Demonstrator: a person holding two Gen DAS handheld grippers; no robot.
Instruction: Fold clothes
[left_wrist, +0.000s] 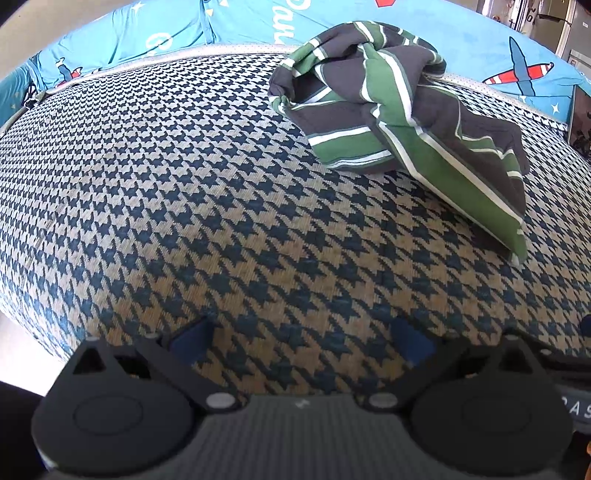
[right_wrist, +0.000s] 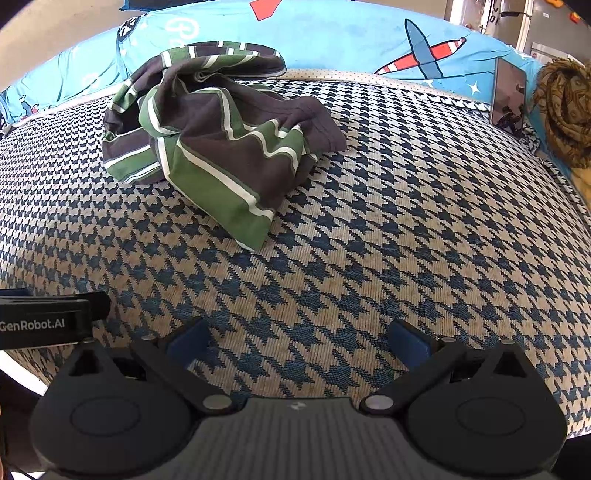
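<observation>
A crumpled garment (left_wrist: 402, 122) with dark grey, green and white stripes lies in a heap on the houndstooth bed cover (left_wrist: 184, 184). In the left wrist view it sits far ahead and to the right. In the right wrist view the garment (right_wrist: 218, 136) lies ahead and to the left. My left gripper (left_wrist: 301, 341) is open over bare cover, well short of the garment. My right gripper (right_wrist: 297, 343) is open too, with nothing between its blue pads. The left gripper's body (right_wrist: 48, 319) shows at the left edge of the right wrist view.
A light blue pillow or quilt with aeroplane prints (right_wrist: 369, 40) lines the far edge of the bed. A phone (right_wrist: 509, 96) leans against it at the right, beside a bunched brown cloth (right_wrist: 565, 110). The bed's near edge (left_wrist: 22, 325) drops off at lower left.
</observation>
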